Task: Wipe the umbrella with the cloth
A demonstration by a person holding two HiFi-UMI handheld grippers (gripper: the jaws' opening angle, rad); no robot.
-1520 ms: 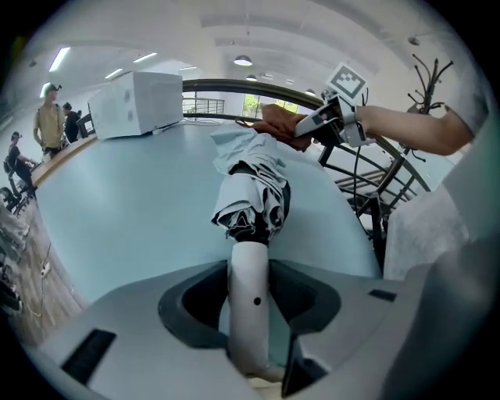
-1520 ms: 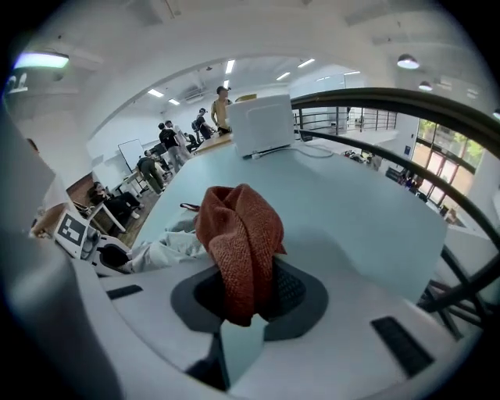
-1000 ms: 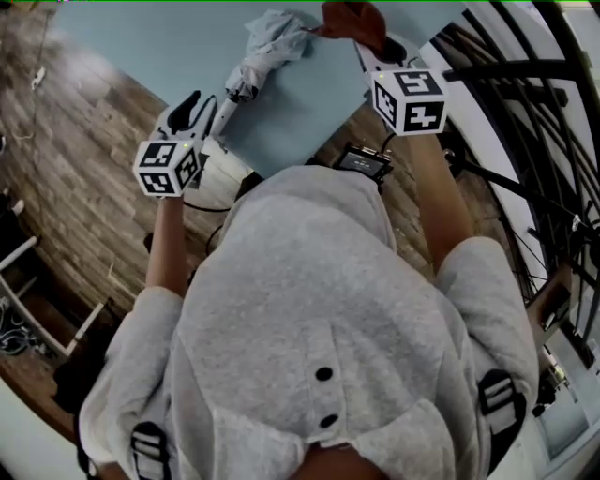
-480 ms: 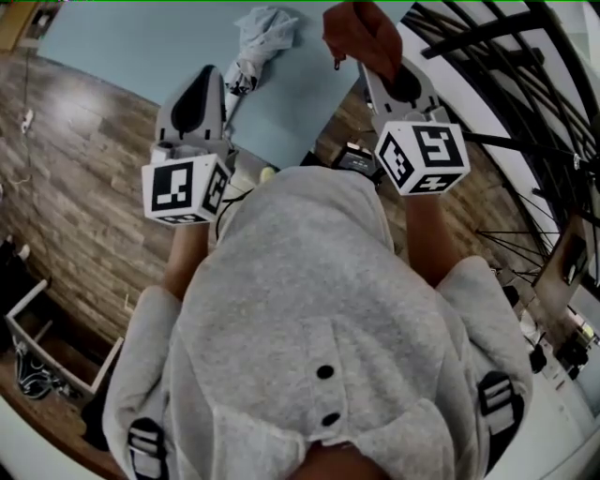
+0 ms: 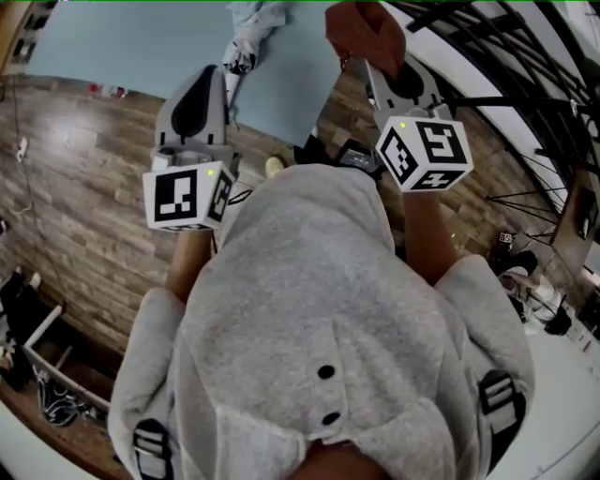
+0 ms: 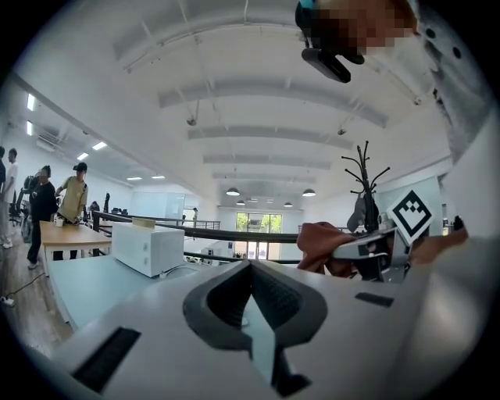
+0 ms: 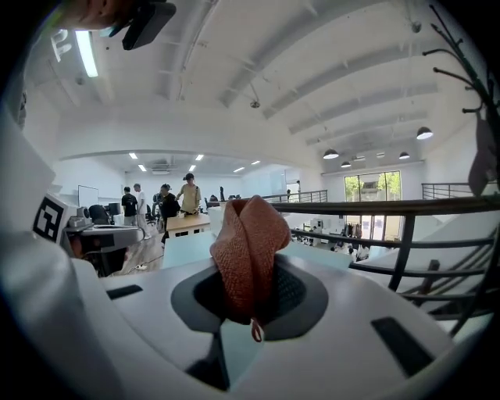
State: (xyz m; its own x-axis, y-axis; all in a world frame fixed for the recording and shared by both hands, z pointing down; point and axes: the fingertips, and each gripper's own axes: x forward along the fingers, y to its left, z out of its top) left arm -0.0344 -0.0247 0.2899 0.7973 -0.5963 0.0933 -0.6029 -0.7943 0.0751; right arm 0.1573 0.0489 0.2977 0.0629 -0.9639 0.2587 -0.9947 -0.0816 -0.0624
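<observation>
The folded pale umbrella lies on the light blue table at the top of the head view, partly cut off by the frame edge. My left gripper is held level above the table's near edge, short of the umbrella, its jaws shut with nothing between them. To its right, my right gripper is shut on the brown cloth, which bunches up out of the jaws. The same cloth fills the middle of the right gripper view. The left gripper view shows the cloth off to the right.
Wooden floor lies below the table. A black railing runs along the right. A white box stands on the table. Several people stand at desks farther off. A black device hangs at the person's chest.
Both grippers have risen away from the table. The left one, open beside the umbrella's handle a second ago, is now shut and empty. The right one carried the cloth up.
</observation>
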